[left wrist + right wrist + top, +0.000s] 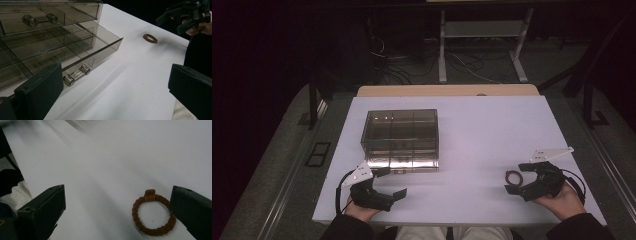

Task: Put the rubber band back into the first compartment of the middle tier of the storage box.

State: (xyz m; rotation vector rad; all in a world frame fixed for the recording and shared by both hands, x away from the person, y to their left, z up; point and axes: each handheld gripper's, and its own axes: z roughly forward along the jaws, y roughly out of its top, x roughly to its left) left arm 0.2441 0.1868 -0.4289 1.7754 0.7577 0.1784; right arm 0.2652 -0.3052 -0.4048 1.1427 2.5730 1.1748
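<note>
Right gripper view: right tongs (117, 215) wide, seemingly astride bracelet (153, 216).

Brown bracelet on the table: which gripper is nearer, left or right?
Right. The right gripper is open, its fingers either side of the brown bracelet. The left gripper is open too, across the table by the drawer box.

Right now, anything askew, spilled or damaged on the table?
Nothing spilled or damaged. The smoked-acrylic drawer organizer has its bottom drawer pulled partway out, and it looks empty. The brown braided bracelet lies flat on the white table, between the right tongs' open jaws. The left tongs are open too.
</note>
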